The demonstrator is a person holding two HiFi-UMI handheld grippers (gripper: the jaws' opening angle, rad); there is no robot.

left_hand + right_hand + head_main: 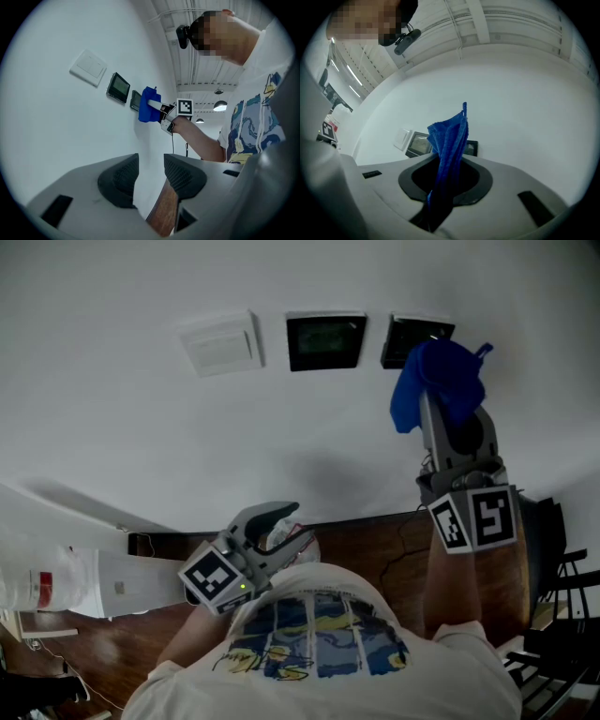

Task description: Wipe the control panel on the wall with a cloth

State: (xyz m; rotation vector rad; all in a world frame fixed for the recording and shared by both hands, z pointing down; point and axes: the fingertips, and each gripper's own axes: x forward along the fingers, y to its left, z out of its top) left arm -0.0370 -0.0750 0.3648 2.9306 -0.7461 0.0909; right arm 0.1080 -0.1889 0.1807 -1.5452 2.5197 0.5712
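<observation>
Two dark wall panels [325, 341], one white plate [221, 345], one blue cloth [439, 382]

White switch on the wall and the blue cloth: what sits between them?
In the head view, a dark-screened panel sits between the white switch and the blue cloth, plus the uncovered edge of a second panel the cloth overlaps.

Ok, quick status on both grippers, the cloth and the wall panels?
blue cloth: bunched, over part of the right panel.
right gripper: shut on the blue cloth, up at the wall.
right panel: dark, partly covered.
middle panel: dark, uncovered.
white switch plate: uncovered; switch position unclear.
left gripper: open, empty, held low.
</observation>
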